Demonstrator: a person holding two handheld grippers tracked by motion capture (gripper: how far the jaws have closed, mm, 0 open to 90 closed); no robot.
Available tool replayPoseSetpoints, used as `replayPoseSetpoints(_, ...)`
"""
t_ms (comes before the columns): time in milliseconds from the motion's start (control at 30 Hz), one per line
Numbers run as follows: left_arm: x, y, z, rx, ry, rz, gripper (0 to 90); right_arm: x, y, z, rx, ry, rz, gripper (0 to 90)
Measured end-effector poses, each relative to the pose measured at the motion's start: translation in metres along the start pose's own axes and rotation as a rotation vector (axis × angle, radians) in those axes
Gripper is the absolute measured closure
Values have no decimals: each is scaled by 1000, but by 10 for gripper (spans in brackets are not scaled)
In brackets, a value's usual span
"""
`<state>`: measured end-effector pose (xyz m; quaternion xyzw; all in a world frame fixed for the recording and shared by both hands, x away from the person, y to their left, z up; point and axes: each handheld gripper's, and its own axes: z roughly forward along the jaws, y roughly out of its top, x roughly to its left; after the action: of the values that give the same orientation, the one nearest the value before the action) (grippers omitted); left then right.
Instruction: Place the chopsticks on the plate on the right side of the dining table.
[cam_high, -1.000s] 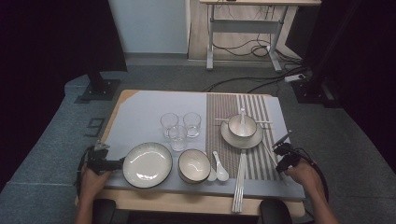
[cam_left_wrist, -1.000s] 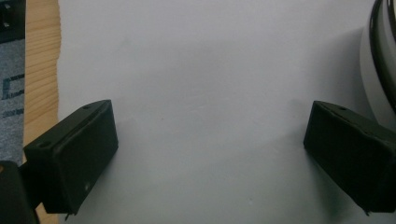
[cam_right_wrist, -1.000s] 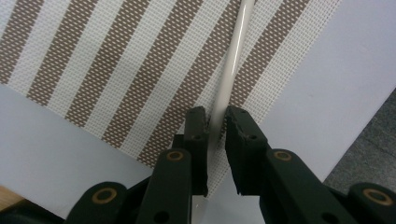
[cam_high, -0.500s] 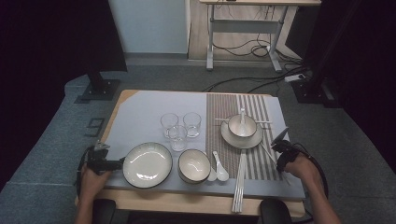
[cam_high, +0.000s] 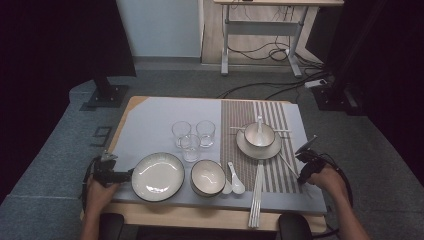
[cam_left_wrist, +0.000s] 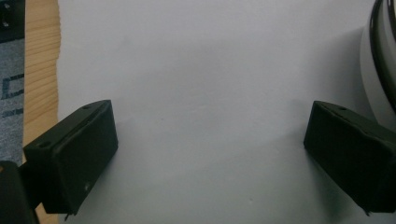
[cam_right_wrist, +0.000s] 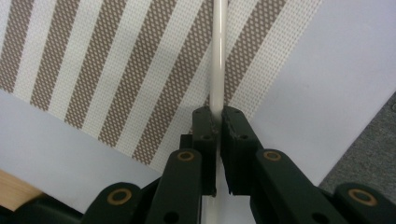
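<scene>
At the lower right of the high view, the right gripper (cam_high: 305, 167) has just closed its jaws on a single white chopstick (cam_right_wrist: 217, 60), which the right gripper view shows pinched between the two black jaws and running straight up the frame across the brown-striped placemat (cam_right_wrist: 116, 70). Half a second earlier the same gripper sat at much the same spot by the mat's right edge, so the change is the grip itself rather than any travel. The chopstick lies low on the mat, right of the stacked bowl and saucer (cam_high: 259, 137), its far end toward them. That suggests the pick-up step is in hand, with the lift not yet made. At lower left, the left gripper (cam_high: 111, 172) rests on the grey bench (cam_left_wrist: 210, 70) just beside the large plate (cam_high: 158, 176), its jaws standing wide apart with nothing between them. Three glasses (cam_high: 192, 136), a small bowl (cam_high: 207, 177), a spoon (cam_high: 235, 184) and a further pair of chopsticks (cam_high: 257, 197) wait untouched mid-frame.
</scene>
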<state>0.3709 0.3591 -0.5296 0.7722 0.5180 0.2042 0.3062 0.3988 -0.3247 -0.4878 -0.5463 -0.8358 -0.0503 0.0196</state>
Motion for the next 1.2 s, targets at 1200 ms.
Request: replayPoseSetpoints(1200,0,0,0,0,0,0,25,-21,-57,-39,-72,-33,36,843)
